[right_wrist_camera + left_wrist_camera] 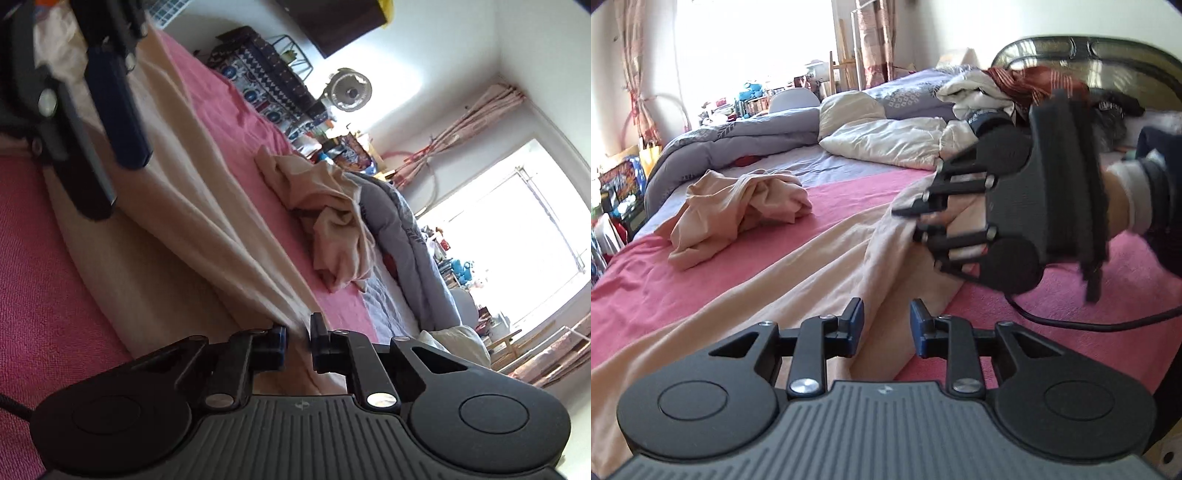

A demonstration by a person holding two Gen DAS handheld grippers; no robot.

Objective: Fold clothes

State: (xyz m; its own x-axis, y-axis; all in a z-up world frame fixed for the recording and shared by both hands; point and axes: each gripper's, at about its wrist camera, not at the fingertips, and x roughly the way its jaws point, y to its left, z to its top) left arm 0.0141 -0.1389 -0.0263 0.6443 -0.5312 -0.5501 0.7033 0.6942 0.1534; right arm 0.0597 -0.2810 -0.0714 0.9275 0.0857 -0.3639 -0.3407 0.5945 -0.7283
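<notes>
A long beige garment (812, 266) lies stretched in folds across the pink bedsheet (665, 280). My left gripper (887, 320) hovers low over it with its blue pads apart and nothing pinched between them. To the right, my right gripper (908, 221) is held by a hand and nips the garment's edge. In the right wrist view the beige garment (192, 206) runs taut into my right gripper (297, 334), which is shut on it. My left gripper (114, 184) shows blurred at the upper left. A second beige garment (738, 206) (332, 221) sits crumpled farther back.
A grey quilt (738, 136) and cream pillows (886, 136) lie bunched at the far side of the bed. More clothes (997, 88) are piled by the headboard. A black cable (1089, 325) trails over the sheet at right. A fan (349, 90) and cluttered shelves stand beyond the bed.
</notes>
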